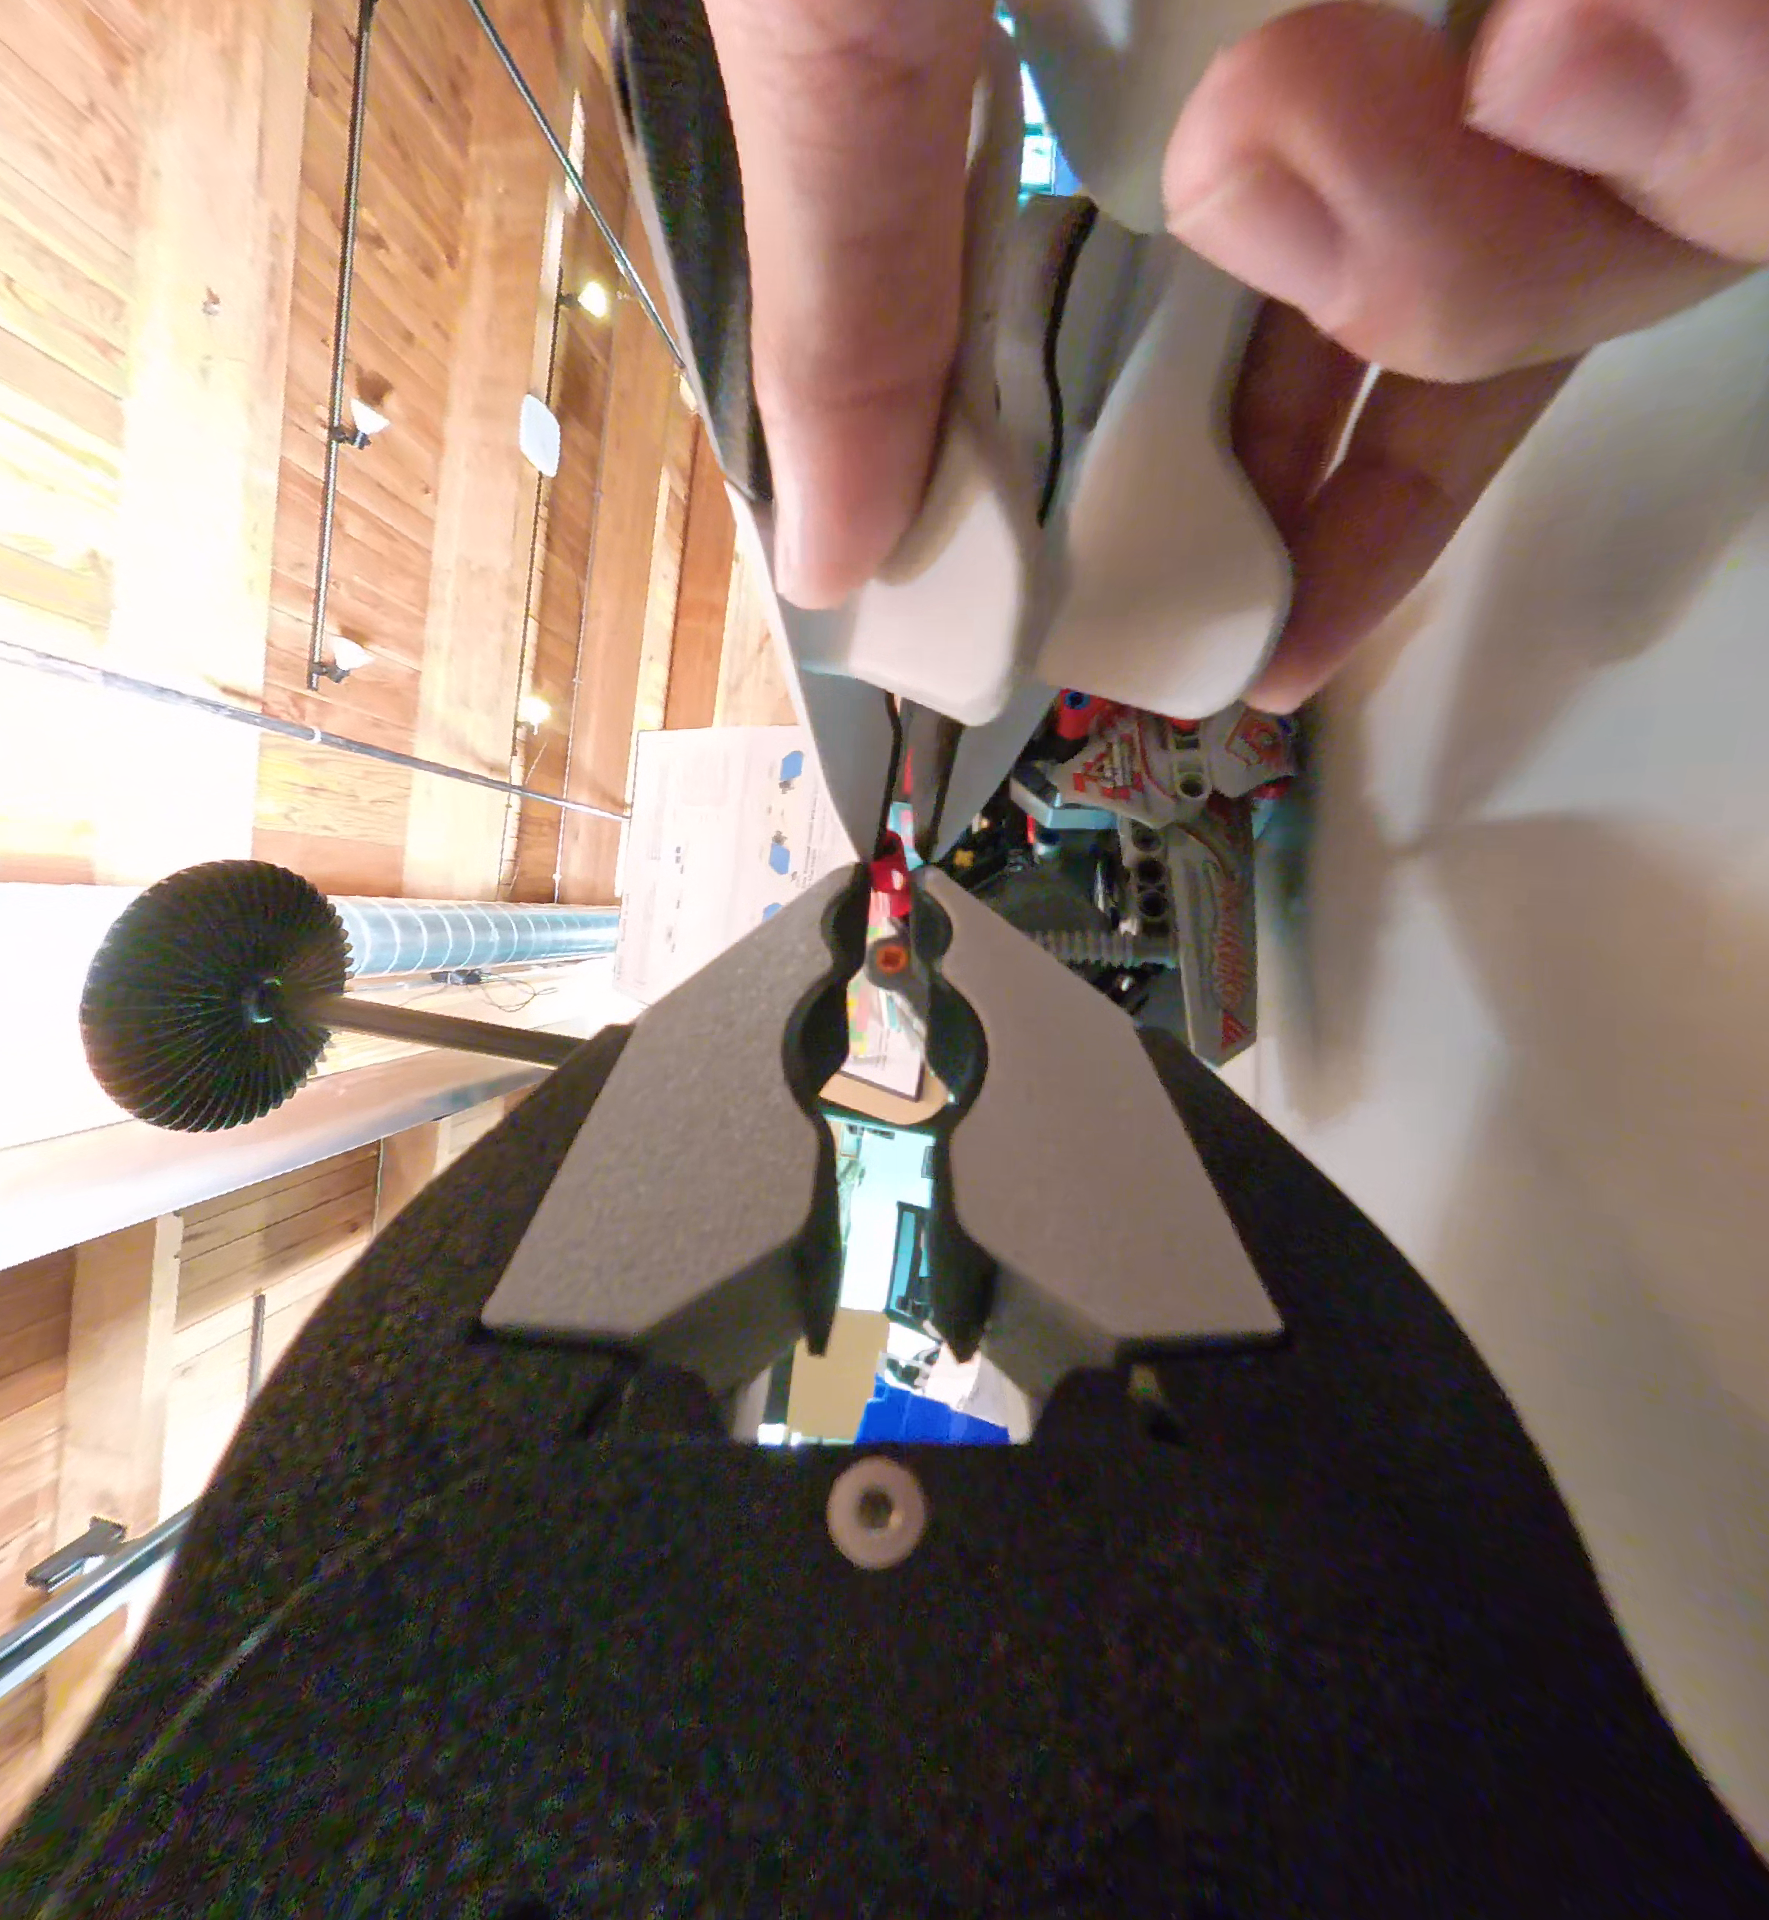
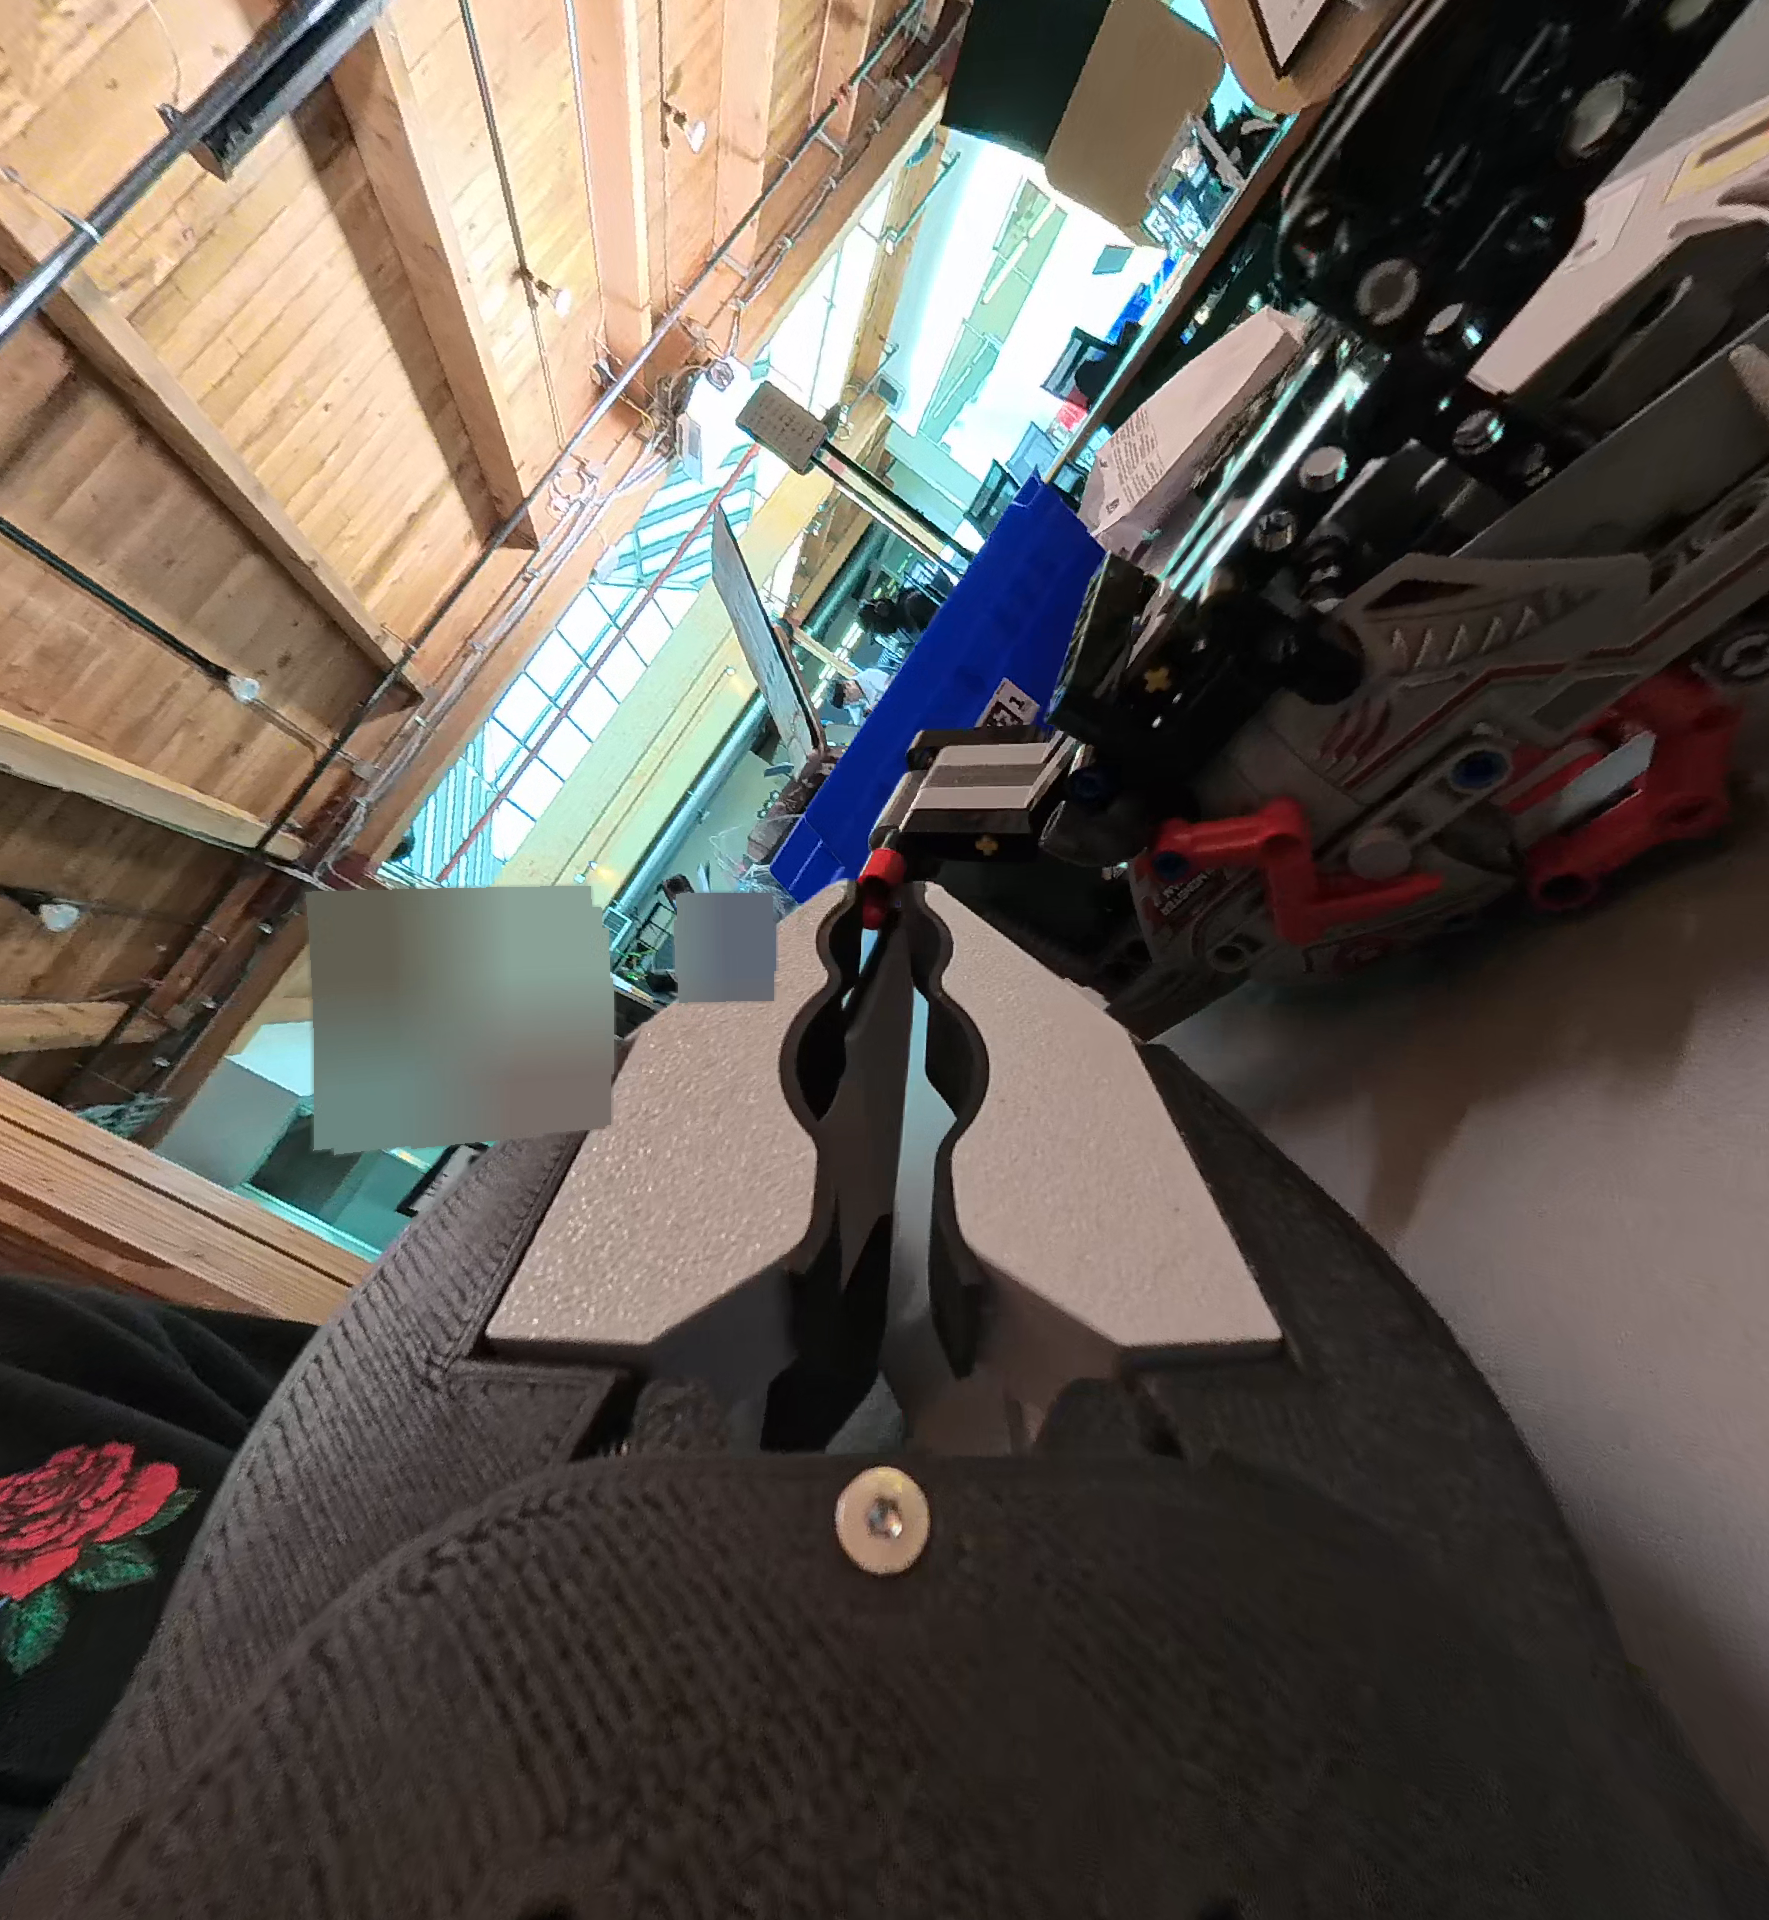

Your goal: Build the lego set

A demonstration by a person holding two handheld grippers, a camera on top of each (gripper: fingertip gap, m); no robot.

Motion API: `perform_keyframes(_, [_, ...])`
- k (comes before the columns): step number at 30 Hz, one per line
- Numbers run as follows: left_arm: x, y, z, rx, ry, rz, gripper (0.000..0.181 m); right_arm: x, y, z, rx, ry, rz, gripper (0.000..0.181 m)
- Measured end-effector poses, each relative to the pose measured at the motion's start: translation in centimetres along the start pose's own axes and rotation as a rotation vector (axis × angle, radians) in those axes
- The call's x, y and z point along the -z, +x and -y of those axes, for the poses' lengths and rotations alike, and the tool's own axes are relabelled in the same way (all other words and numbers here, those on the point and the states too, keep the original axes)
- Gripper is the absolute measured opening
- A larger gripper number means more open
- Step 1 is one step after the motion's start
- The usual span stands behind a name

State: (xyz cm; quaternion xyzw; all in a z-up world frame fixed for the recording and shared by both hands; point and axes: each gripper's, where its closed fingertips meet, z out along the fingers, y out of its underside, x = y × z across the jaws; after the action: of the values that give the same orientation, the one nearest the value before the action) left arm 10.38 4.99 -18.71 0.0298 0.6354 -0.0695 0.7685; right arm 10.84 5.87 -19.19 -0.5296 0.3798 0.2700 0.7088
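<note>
Between textured grey tips, left hand-held gripper [image 1: 890,883] and right hand-held gripper [image 2: 885,896] both pinch small red pin [image 1: 888,871].

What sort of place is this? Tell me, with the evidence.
Probably a converted warehouse or workshop loft: bare timber ceiling with exposed pipes, a metal duct, and a white table carrying a half-built lego model.

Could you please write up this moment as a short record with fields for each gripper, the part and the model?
left gripper: closed on a small red piece, tips meeting the other gripper's
right gripper: closed on the red piece, at the tips
hand: wrapped around the right gripper's body
lego model: grey, black and red, on the pale table
</note>
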Motion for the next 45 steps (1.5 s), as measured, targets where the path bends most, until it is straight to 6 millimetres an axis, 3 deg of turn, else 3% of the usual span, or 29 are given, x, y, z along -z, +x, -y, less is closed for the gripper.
perform_keyframes(4, [0.0, 0.1, 0.0, -0.013, 0.004, 0.000, 0.004, 0.0, -0.1, 0.2, -0.036, 0.026, 0.019, 0.013])
perform_keyframes(13, [0.2, 0.5, 0.3, -0.037, 0.035, -0.003, 0.004, -0.2, 0.0, 0.1, -0.045, 0.040, 0.011, 0.006])
perform_keyframes(16, [0.8, 0.4, 1.7, 0.023, 0.138, -0.030, 0.003, -0.1, 0.3, 0.4, -0.016, 0.052, -0.014, 0.004])
perform_keyframes(18, [0.9, -0.2, 1.7, 0.156, 0.166, -0.094, 0.010, -0.1, 0.2, 0.4, 0.006, 0.050, -0.018, 0.006])
perform_keyframes(21, [0.4, -1.5, 0.4, 0.458, 0.215, -0.259, 0.027, -0.1, 0.2, 0.4, 0.046, 0.057, -0.036, 0.006])
perform_keyframes(24, [-1.0, -1.7, -3.2, 0.908, 0.159, -0.635, 0.036, -0.2, 0.2, 0.1, 0.095, 0.054, -0.060, 0.006])
perform_keyframes(27, [-1.8, -1.4, -4.6, 1.259, 0.194, -1.043, 0.047, -0.5, 0.1, -0.1, 0.117, 0.052, -0.070, 0.006])
perform_keyframes(29, [-2.0, -0.7, -4.7, 1.330, 0.239, -1.245, 0.046, -0.6, 0.2, -0.1, 0.119, 0.058, -0.076, 0.006])
perform_keyframes(31, [-1.9, 1.0, -4.7, 1.266, 0.212, -1.330, 0.051, -0.4, 0.3, 0.3, 0.116, 0.081, -0.087, 0.006])
perform_keyframes(34, [-1.3, 3.3, -4.1, 1.102, 0.185, -1.322, 0.052, -0.4, 0.4, 0.4, 0.115, 0.086, -0.095, 0.006])
perform_keyframes(37, [-1.6, 4.0, -3.7, 1.052, 0.153, -1.223, 0.053, -0.4, 0.5, 0.4, 0.122, 0.092, -0.109, 0.006])
perform_keyframes(38, [-1.7, 3.8, -3.4, 1.059, 0.160, -1.195, 0.041, -0.4, 0.5, 0.4, 0.123, 0.092, -0.110, 0.006])
perform_keyframes(45, [-1.7, 3.8, -3.2, 1.207, 0.053, -1.122, 0.039, -0.4, 0.5, 0.4, 0.125, 0.119, -0.116, 0.006])
